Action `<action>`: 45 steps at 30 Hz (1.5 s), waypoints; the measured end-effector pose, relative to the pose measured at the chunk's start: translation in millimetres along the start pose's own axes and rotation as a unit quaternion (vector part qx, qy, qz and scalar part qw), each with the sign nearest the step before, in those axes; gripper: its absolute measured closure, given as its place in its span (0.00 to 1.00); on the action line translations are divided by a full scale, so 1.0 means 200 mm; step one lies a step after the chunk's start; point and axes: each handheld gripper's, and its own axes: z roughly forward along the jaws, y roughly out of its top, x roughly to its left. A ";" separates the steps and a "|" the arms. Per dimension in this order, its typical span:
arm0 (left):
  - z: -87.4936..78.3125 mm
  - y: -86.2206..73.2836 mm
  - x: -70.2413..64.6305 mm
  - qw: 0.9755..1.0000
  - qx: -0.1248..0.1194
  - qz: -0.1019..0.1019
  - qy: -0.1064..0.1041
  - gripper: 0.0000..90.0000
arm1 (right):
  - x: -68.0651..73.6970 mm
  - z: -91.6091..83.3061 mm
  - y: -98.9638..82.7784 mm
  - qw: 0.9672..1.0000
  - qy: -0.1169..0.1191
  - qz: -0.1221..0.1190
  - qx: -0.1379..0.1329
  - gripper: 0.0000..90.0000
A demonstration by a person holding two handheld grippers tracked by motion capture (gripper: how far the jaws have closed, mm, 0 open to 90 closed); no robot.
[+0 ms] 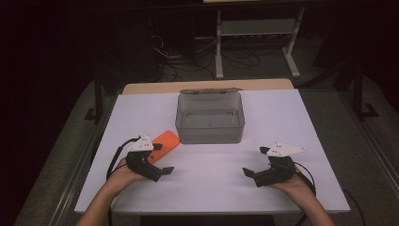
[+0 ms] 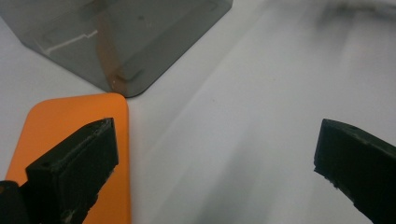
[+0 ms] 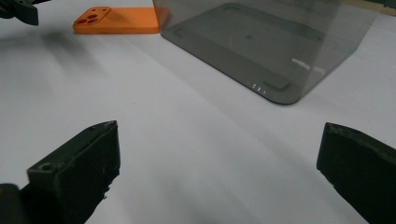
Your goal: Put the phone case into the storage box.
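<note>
The person sits at the near edge of the worktop, a white sheet laid over a wooden top, with a gripper in each hand. Both are held low and angled inward, toward the middle, as if squared up before a reach. The left gripper has its jaws spread wide with nothing between them; the right gripper is the same, jaws wide apart and empty.

The thing nearest the work is an orange phone case, lying flat just beyond the left gripper, camera cut-outs facing up in the right gripper view. Its far corner sits right at the front left corner of the box, touching or almost; I cannot tell which. In the left gripper view one jaw already hangs over the near edge of the case, which suggests the left hand is lined up to take it.

The box is smoky, see-through plastic, open at the top and bare inside, set centre and a little back. That placing looks deliberate: it is within easy reach of either hand, and the case beside it reads as the thing meant to go in. The right gripper, well apart from the case, seems held ready to steady the box or simply wait.
</note>
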 end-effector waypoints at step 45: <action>0.05 0.16 0.11 1.000 -0.010 0.013 0.016 0.00 | 0.00 0.00 0.00 1.000 0.000 0.002 0.000 0.00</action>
